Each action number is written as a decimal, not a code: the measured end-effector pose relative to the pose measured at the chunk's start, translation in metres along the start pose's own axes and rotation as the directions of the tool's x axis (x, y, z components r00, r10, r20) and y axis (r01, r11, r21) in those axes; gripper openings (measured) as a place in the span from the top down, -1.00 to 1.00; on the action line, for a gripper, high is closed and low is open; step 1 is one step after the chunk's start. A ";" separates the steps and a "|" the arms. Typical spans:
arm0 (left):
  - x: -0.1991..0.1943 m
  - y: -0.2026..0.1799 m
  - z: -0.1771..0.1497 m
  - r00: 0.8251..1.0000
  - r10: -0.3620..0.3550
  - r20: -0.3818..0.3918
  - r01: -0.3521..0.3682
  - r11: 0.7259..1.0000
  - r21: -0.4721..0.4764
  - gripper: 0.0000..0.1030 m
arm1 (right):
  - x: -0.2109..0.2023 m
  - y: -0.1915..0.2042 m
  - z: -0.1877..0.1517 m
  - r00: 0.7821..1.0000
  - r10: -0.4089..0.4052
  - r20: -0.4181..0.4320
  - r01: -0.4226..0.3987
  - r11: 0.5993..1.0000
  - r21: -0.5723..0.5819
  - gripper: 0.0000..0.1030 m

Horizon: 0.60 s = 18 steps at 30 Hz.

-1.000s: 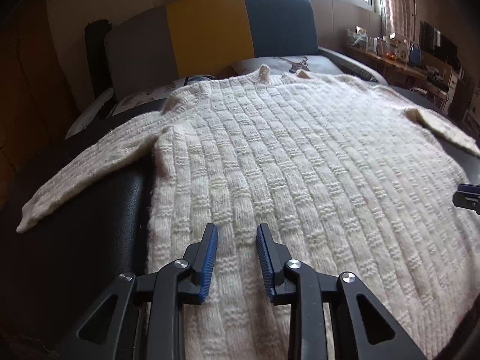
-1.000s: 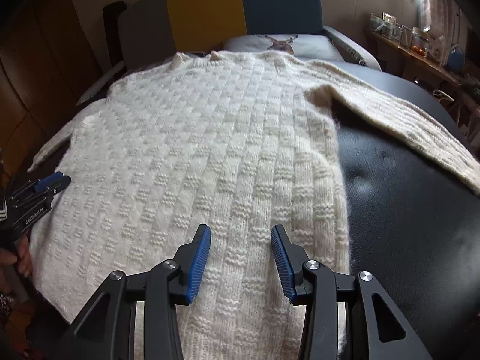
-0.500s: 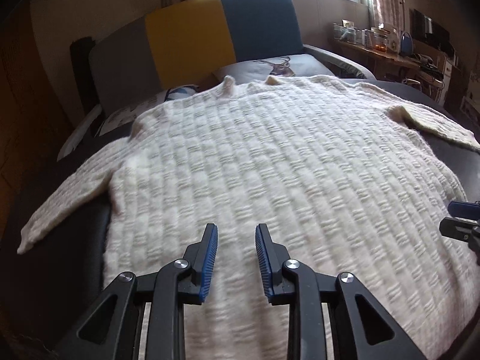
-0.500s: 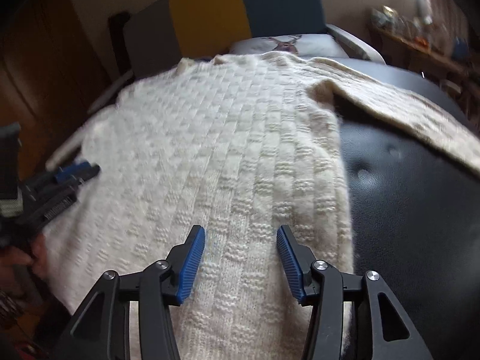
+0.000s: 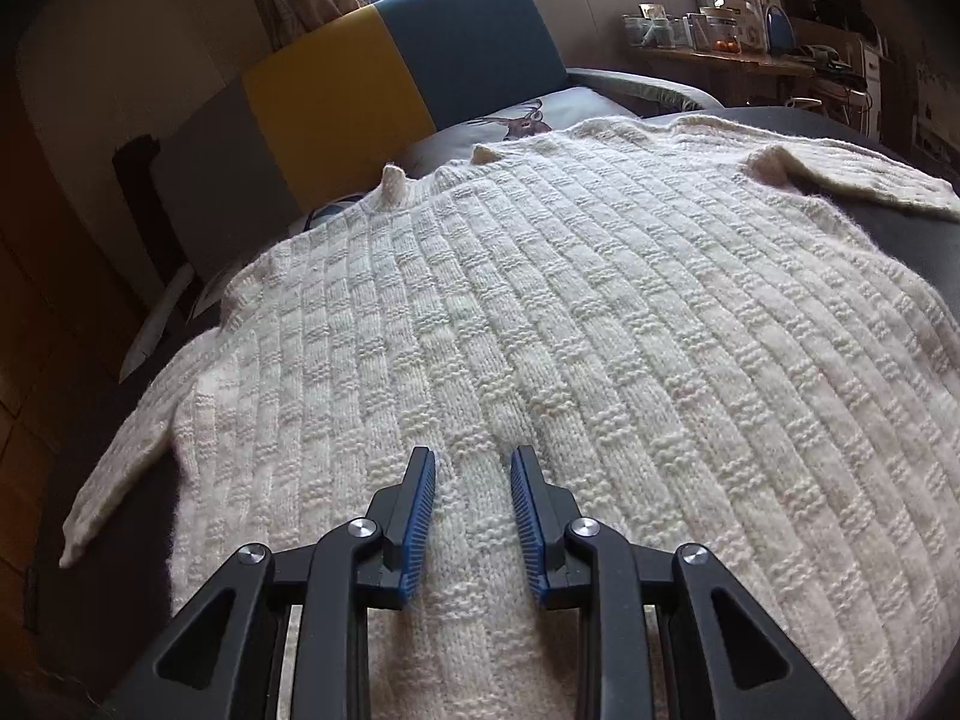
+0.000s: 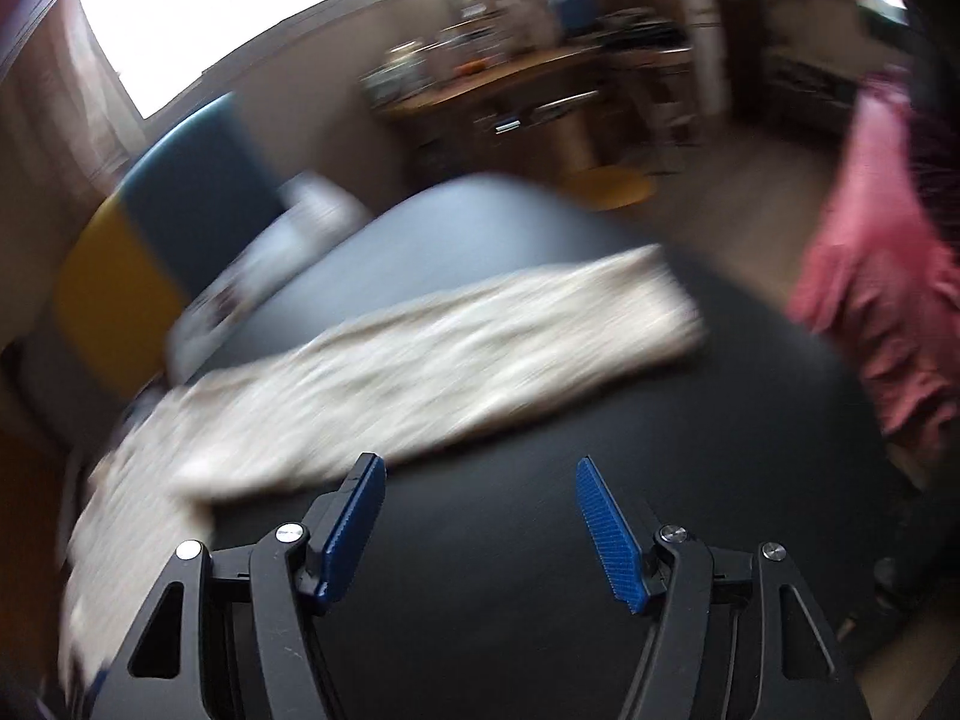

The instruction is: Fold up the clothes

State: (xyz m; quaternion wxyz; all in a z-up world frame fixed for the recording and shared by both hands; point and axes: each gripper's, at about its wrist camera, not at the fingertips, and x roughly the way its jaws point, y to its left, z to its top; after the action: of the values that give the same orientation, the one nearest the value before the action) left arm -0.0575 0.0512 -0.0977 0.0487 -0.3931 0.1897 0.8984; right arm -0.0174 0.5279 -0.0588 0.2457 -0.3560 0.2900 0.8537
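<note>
In the left wrist view, the left gripper hovers over the hem end of the cream sweater, spread flat on the dark couch, jaws slightly apart and empty. In the blurred right wrist view, the right gripper faces the sleeve with jaws wide. A hurried grab could miss the sleeve or bunch it.

The left wrist view sat low and close over the cream sweater, looking along the left tongs up its body toward the yellow-and-teal chair back beyond its collar. The right wrist view, blurred, stood to the side of the sweater, facing across one outstretched sleeve and the dark surface beneath, its right tongs spread over that surface. Both views shared the sweater and the chair back.
</note>
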 end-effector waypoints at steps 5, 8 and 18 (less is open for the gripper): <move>0.002 0.010 0.000 0.998 -0.063 -0.001 0.063 0.996 -0.059 0.49 | 0.027 -0.044 0.040 0.998 -0.055 -0.010 0.056 0.994 0.094 -0.31; 0.003 0.014 0.000 0.996 -0.093 -0.002 0.092 0.992 -0.087 0.49 | 0.040 -0.050 0.050 0.997 -0.070 -0.017 0.071 0.993 0.092 -0.31; 0.004 0.012 0.000 0.997 -0.082 0.001 0.081 0.994 -0.079 0.48 | 0.063 -0.023 0.045 0.991 -0.135 -0.028 0.134 0.990 -0.035 -0.16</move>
State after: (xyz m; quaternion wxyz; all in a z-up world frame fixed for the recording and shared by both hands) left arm -0.0632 0.0395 -0.0972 0.0694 -0.4033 0.1378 0.9020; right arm -0.0638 0.5879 -0.0876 0.2922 -0.3916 0.2549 0.8344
